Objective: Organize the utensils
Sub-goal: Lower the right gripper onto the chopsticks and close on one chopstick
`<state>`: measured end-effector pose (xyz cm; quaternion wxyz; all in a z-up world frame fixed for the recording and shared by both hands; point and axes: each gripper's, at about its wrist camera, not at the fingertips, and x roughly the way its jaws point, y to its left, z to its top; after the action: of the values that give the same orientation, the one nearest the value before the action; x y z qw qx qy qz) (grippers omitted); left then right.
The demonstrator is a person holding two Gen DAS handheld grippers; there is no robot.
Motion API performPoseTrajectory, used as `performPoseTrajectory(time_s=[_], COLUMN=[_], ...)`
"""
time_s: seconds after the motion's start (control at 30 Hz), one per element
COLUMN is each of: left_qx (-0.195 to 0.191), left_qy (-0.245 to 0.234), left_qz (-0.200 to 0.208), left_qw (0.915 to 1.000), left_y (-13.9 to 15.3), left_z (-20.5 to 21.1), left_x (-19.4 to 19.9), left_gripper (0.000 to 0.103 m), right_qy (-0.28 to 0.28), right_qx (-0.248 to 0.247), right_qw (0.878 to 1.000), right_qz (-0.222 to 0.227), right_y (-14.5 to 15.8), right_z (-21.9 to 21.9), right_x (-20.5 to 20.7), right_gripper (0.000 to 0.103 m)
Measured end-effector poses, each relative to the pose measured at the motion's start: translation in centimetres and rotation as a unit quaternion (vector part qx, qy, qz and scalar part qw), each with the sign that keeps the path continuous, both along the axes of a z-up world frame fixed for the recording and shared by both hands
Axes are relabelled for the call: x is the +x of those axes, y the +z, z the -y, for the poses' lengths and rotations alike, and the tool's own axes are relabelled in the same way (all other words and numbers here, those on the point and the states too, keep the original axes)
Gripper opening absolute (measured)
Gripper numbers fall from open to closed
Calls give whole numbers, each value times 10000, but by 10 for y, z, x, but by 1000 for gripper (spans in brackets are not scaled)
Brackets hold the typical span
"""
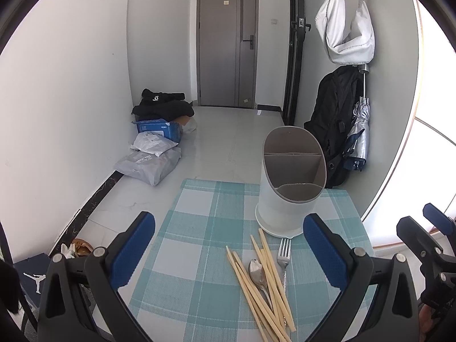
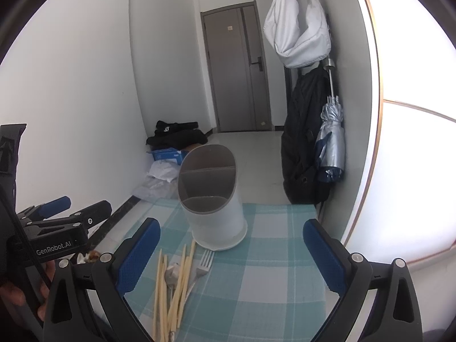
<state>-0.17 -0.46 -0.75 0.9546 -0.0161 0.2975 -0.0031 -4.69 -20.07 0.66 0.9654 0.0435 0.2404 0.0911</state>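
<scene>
A white utensil holder [image 1: 287,188] with grey inner compartments stands on the teal checked mat [image 1: 199,228], empty as far as I see; it also shows in the right wrist view [image 2: 213,199]. In front of it lie several wooden chopsticks [image 1: 262,285], a spoon [image 1: 256,270] and a fork [image 1: 284,256], piled together; the right wrist view shows the chopsticks [image 2: 173,287], spoon [image 2: 171,273] and fork [image 2: 205,262]. My left gripper [image 1: 228,253] is open above the pile. My right gripper [image 2: 230,256] is open, just right of the pile.
The mat [image 2: 270,256] covers a small table by the right wall. A black backpack [image 1: 333,131] and a folded umbrella [image 1: 357,136] hang behind the holder. Parcels [image 1: 154,154] and black clothes lie on the floor at left. A door [image 1: 225,48] is at the far end.
</scene>
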Motion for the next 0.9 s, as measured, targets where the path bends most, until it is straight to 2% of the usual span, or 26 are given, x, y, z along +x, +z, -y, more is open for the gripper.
performPoseTrajectory(time_s=[0.17,0.33,0.57,0.63,0.7,0.8,0.9], left_qx=[-25,-66,-399,-507,-602,-672,-635], left_qy=[-13,-45,15,96,198,347,464], left_qz=[-71,-307,-1234,-1465,-1687,-1819,-1901], left_qw=[10000,9995,9916,9879,9836,9804,9786], left_y=[-1,-8,-37,-45,-53,-58,-63], left_z=[-1,-3,-29,-41,-54,-67,-75], left_x=[1,4,17,20,22,24,27], left_gripper=[102,102,102,102,102,102,102], right_qy=[10,83,606,777,937,1207,1335], right_qx=[30,94,59,-14,-138,-294,-432], right_qw=[10000,9997,9944,9898,9825,9662,9520], right_qz=[-21,-189,-867,-1193,-1606,-2258,-2722], right_y=[-1,-7,-29,-40,-54,-79,-101], right_z=[1,1,-19,-29,-43,-62,-76], right_x=[0,6,28,39,52,73,90], right_gripper=[101,101,100,95,81,67,59])
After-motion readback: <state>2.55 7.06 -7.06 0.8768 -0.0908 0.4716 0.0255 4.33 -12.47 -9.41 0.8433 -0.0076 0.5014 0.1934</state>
